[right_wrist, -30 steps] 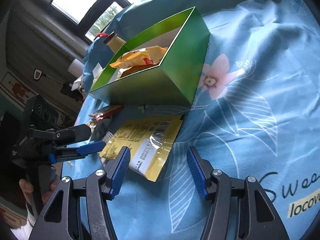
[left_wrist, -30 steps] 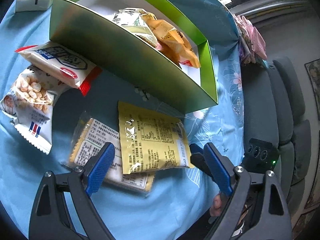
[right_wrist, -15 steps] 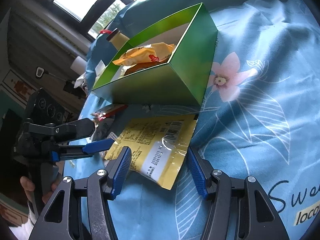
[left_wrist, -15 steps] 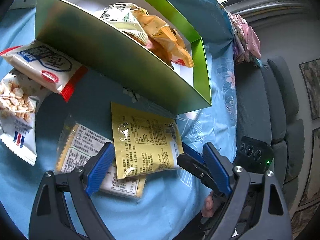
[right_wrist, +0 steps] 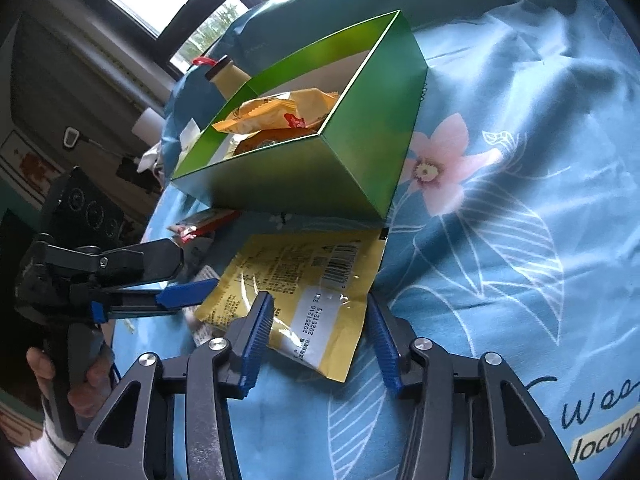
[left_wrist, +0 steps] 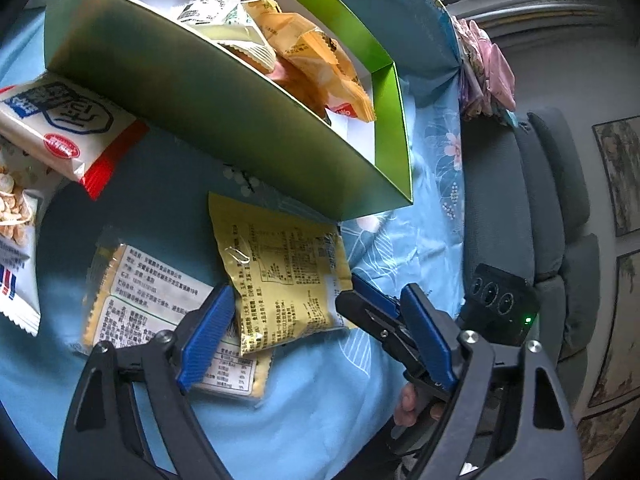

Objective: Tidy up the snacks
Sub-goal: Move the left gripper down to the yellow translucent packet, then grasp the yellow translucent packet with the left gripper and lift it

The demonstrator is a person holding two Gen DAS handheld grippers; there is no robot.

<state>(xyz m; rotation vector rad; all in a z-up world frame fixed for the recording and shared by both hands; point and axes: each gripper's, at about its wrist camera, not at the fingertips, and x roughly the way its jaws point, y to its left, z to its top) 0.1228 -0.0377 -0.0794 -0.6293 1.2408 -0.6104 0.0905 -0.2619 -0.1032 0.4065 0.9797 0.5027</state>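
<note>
- The yellow snack packet point(right_wrist: 304, 300) is a flat, glossy foil pouch, roughly rectangular, with small black print, a barcode and a white date label; it lies back side up.
- It rests on the blue floral cloth point(right_wrist: 500, 260) covering the surface, just near of the green box point(right_wrist: 360, 152), its far edge close to the box's near wall. Its long axis runs from the box toward the cameras, slightly slanted in both views.
- In the left wrist view one edge of the packet point(left_wrist: 280, 272) overlaps a clear-wrapped cracker pack point(left_wrist: 148, 304) with a white printed label.
- The right gripper point(right_wrist: 320, 340) straddles the packet's near end; its ribbed blue fingers point(right_wrist: 256, 340) are closing with the packet between them, and a gap shows at each side, so they are not yet clamped on it.
- The left gripper point(left_wrist: 316, 336) sits over the same packet from the other side; its fingers point(left_wrist: 204, 336) are also closing, still wide and released, gripping nothing.
- The box is smooth green card, open-topped with a white inside, holding crinkled orange wrappers point(left_wrist: 316, 64) and a pale one.
- Left of the box lie a white-and-red rice cracker bag point(left_wrist: 64, 132) and a puffed-snack bag point(left_wrist: 16, 240).
</note>
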